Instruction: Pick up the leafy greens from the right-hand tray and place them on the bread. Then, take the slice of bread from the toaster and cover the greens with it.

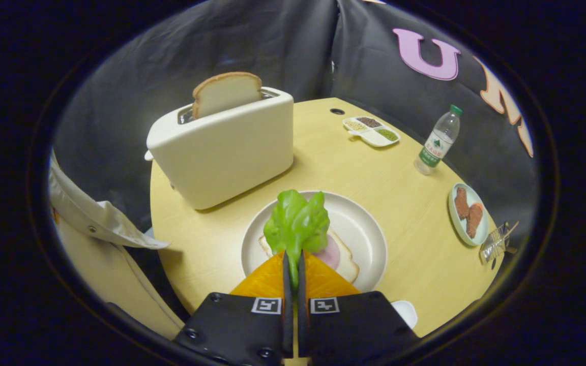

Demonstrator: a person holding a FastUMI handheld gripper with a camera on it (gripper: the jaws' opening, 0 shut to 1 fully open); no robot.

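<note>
Round pale wood table with a small dark hole near its far edge. Black cloth wall hangs in folds close behind it, a seam at the corner. Lighting even, soft shadows.

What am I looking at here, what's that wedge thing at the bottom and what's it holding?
That is a handheld gripper; a person carries it, and the camera rides on it, looking forward along its jaws. The jaws are shut on the greens, held above a plate with bread and a pink slice on it. On the table stand a toaster with a slice sticking up, a bottle, a sectioned tray and a small dish of brown pieces.
</note>
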